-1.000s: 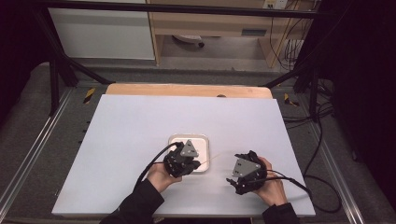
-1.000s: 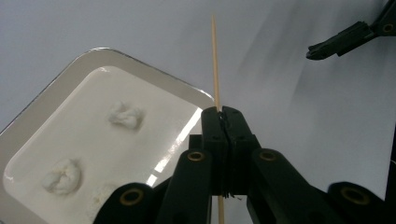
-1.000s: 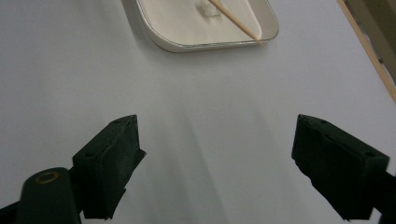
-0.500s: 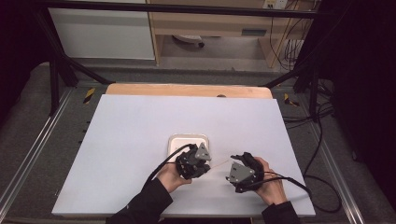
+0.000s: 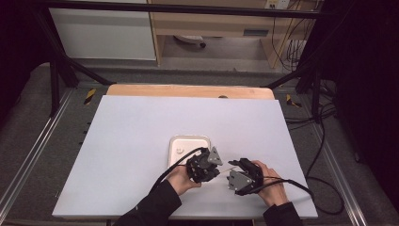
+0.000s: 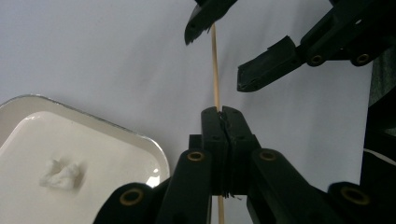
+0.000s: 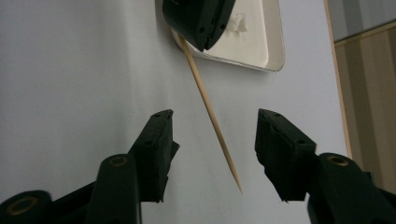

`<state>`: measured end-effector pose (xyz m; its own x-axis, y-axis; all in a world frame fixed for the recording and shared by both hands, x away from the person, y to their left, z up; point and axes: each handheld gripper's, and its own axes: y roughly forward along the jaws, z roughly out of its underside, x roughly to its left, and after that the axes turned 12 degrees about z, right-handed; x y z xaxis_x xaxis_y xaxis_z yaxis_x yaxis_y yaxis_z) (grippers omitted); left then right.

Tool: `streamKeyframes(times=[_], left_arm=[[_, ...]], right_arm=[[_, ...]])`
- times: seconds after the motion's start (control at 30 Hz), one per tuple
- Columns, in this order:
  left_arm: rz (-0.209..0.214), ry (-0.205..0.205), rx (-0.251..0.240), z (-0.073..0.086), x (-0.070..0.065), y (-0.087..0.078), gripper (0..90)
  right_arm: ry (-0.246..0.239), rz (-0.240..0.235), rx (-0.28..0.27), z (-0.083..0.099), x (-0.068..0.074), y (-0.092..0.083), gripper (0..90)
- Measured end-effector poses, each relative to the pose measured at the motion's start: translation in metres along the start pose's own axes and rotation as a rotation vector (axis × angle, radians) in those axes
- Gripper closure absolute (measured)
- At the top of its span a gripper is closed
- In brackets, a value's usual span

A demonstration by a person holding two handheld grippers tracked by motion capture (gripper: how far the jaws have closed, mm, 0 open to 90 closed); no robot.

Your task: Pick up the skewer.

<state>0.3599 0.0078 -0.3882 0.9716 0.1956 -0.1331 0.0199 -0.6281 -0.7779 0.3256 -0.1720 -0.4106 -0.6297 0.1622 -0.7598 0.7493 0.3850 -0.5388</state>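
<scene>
My left gripper is shut on a thin wooden stick, which juts out past its tips. In the high view the left gripper sits just off the near right corner of a white tray, facing my right gripper. The stick's pointed end lies between the right gripper's jaws, which have just been closing. Both pads stand apart from the stick, with a gap on each side. The tray holds a small white lump.
A pale table sheet covers the work area, with a wooden strip along its far edge. Black frame bars and metal rails run beside the table. Cables trail off to the right.
My left gripper has moved right from over the tray toward the right gripper, carrying the stick. The two grippers now stand close together.
</scene>
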Motion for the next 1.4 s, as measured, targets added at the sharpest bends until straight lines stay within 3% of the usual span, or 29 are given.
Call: streamKeyframes(times=[0.27,0.37,0.8,1.27,1.33,1.4], left_arm=[[0.014,0.007,0.016,-0.006,-0.002,0.007,88.6],[0.017,0.005,0.026,-0.007,-0.001,0.009,88.6],[0.024,0.011,0.046,-0.01,-0.001,0.013,88.5],[0.038,-0.009,0.052,-0.009,0.001,0.011,87.1],[0.03,-0.007,0.056,-0.009,0.001,0.01,80.4],[0.018,-0.009,0.098,-0.006,0.003,0.006,74.4]], right_arm=[[-0.054,-0.022,0.013,0.0,0.005,0.002,60.4],[-0.101,-0.031,0.022,0.001,0.007,0.004,66.7],[-0.19,-0.03,-0.005,-0.002,0.009,0.005,84.6],[-0.262,-0.034,0.007,-0.005,0.012,0.003,89.0],[-0.271,-0.034,0.016,-0.005,0.012,0.003,89.0],[-0.288,-0.031,0.02,-0.004,0.013,0.004,89.0]])
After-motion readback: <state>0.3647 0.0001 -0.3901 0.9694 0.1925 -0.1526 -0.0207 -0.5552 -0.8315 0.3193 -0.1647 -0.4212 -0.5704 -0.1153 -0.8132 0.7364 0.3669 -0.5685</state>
